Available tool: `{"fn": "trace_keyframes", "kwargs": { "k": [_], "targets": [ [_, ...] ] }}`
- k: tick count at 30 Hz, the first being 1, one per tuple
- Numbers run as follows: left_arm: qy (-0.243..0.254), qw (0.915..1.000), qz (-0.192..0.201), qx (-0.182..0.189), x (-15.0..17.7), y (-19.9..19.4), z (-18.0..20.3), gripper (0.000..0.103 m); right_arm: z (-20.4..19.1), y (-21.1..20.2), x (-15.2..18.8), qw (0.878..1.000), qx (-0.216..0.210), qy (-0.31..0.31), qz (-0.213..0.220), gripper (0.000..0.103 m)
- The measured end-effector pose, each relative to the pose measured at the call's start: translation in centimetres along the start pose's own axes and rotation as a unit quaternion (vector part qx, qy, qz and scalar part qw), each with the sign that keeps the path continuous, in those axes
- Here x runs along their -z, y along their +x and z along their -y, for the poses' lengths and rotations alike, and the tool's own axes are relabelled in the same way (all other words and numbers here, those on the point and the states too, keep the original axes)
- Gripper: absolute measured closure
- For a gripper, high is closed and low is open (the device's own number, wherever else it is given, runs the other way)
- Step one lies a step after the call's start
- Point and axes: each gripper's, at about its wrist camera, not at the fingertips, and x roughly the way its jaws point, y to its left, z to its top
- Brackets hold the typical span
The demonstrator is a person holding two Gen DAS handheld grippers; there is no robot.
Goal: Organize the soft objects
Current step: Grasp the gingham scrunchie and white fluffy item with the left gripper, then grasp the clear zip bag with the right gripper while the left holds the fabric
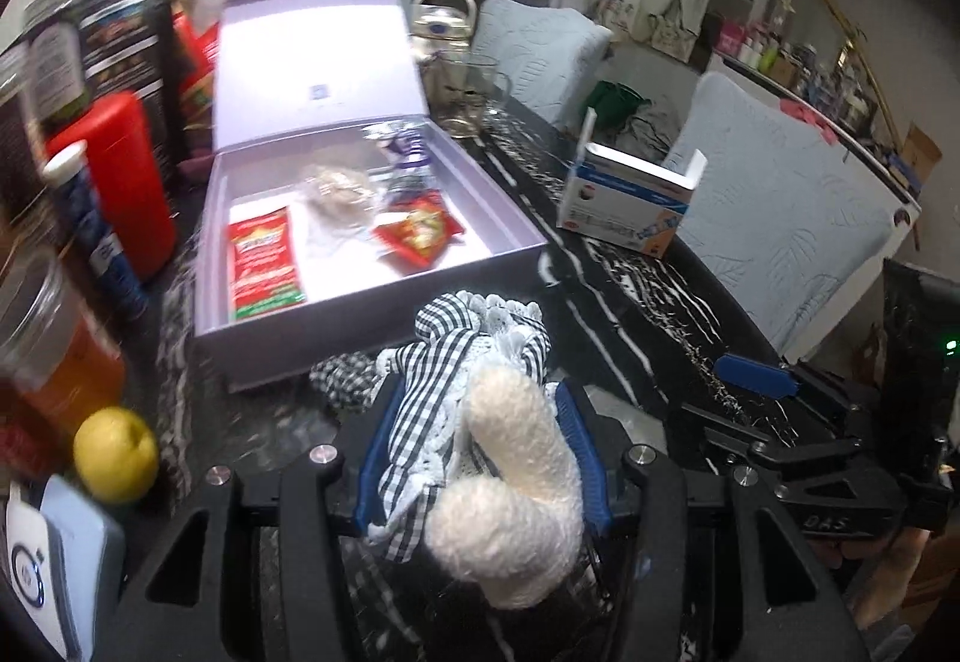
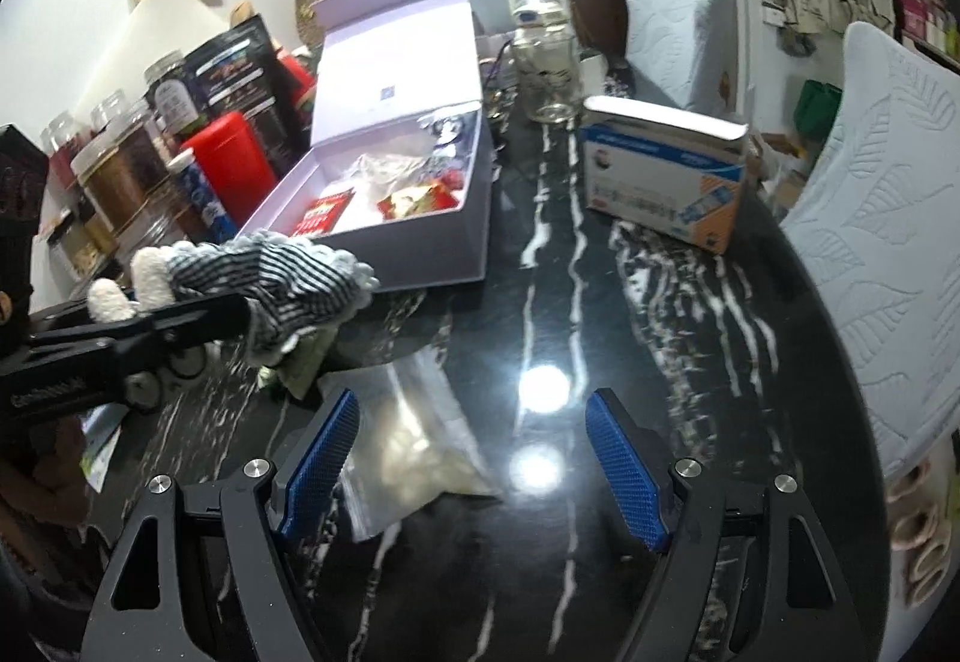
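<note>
Toy (image 1: 480, 422): cream plush, black-and-white gingham, white lace trim. Box (image 1: 372, 266): pale lilac. Packets (image 1: 264, 266) inside: red. Table (image 2: 600, 338): black, white veins. Carton (image 2: 666, 182): white, blue, orange. Canister (image 1: 120, 176): red. Lemon (image 1: 117, 455): yellow. Pads (image 2: 627, 476): blue.
</note>
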Motion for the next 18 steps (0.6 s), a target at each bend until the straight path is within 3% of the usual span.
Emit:
{"fn": "trace_keyframes", "kwargs": {
  "k": [7, 11, 18],
  "targets": [
    [-0.045, 0.9988, 0.019, 0.01, 1.2, -3.0, -3.0, 0.053, -1.8, 2.0, 0.6, 1.0, -0.001, -0.017, -0.026, 0.023],
    [-0.052, 0.9976, 0.044, 0.005, 1.4, -4.9, -3.8, 0.053, -2.7, 3.2, 0.7, 0.999, -0.012, -0.027, -0.039, 0.018],
    [-0.07, 0.995, 0.071, -0.001, 1.5, -6.8, -5.2, 0.053, -4.0, 4.8, 0.8, 0.997, -0.006, -0.05, -0.053, 0.017]
  ]
}}
